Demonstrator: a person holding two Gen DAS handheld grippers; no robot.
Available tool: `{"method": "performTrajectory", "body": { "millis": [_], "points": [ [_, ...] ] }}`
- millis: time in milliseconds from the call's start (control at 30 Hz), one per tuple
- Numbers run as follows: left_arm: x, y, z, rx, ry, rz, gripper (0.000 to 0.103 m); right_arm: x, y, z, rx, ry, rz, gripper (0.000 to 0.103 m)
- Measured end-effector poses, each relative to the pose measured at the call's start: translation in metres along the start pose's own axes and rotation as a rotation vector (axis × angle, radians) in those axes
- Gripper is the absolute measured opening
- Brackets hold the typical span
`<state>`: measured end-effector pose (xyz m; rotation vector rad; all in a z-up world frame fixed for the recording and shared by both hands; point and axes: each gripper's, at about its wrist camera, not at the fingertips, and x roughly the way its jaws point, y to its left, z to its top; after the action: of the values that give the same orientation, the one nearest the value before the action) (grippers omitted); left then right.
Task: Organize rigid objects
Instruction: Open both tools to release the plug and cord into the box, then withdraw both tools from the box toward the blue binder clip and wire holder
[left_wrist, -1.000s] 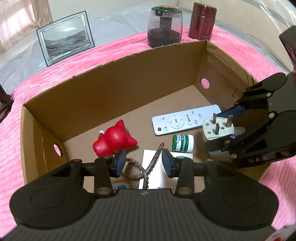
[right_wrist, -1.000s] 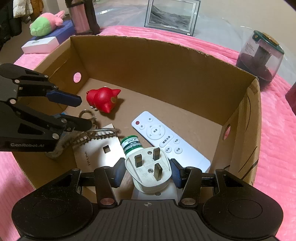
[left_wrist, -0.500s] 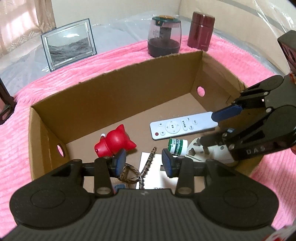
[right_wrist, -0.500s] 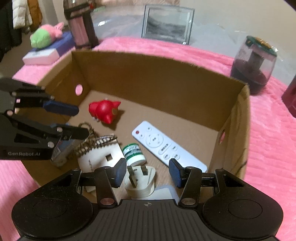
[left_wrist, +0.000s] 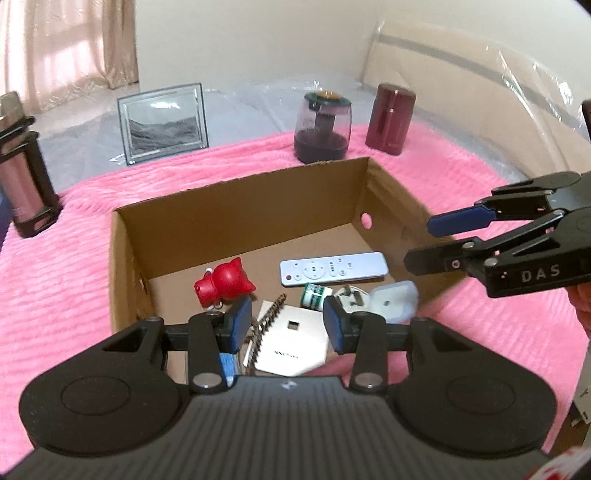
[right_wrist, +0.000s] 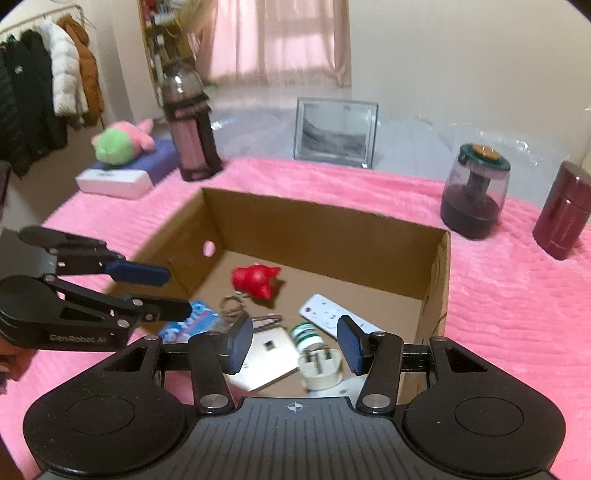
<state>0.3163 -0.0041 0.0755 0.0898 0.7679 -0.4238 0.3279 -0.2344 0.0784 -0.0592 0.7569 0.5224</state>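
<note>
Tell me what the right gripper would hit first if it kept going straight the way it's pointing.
Probably the white plug lying in the cardboard box, since it sits just ahead between the right gripper fingers. Depth is hard to judge; the green-capped bottle lies close beside it.

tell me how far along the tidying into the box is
Done: the cardboard box already holds the red toy, remote, green-capped bottle, plug and notebook. In hand: nothing; left gripper and right gripper are empty. Left, possibly: the grinder jar and maroon canister outside.
</note>
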Motion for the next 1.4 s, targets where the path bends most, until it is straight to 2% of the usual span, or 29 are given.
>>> {"method": "performTrajectory", "body": {
  "millis": [167,367,567,667,733,800,967,1100,1400],
  "points": [
    [-0.039,-0.014,-0.028,-0.038,-0.037,0.012,0.038,-0.035,0.022,-0.024,0.0,-0.037,0.015,0.048],
    [-0.079,-0.03,-0.072,-0.091,-0.065,0.027,0.041,-0.063,0.044,-0.073,0.03,-0.046,0.034,0.048],
    [-0.106,-0.043,-0.111,-0.121,-0.093,0.094,0.049,-0.079,0.055,-0.118,0.076,-0.046,0.041,0.048],
    [-0.114,-0.048,-0.129,-0.129,-0.097,0.116,0.054,-0.085,0.058,-0.141,0.093,-0.048,0.032,0.052],
    [-0.118,-0.049,-0.141,-0.139,-0.112,0.128,0.064,-0.089,0.061,-0.156,0.092,-0.054,0.016,0.061],
    [-0.12,-0.052,-0.153,-0.138,-0.132,0.142,0.07,-0.092,0.066,-0.172,0.094,-0.062,0.0,0.067],
    [-0.119,-0.056,-0.179,-0.183,-0.125,0.144,0.071,-0.097,0.075,-0.21,0.104,-0.073,-0.023,0.071],
    [-0.116,-0.061,-0.194,-0.18,-0.109,0.167,0.071,-0.098,0.077,-0.23,0.094,-0.067,-0.037,0.073],
    [-0.099,-0.067,-0.207,-0.204,-0.095,0.164,0.071,-0.096,0.065,-0.244,0.14,-0.061,-0.061,0.074]
  ]
}}
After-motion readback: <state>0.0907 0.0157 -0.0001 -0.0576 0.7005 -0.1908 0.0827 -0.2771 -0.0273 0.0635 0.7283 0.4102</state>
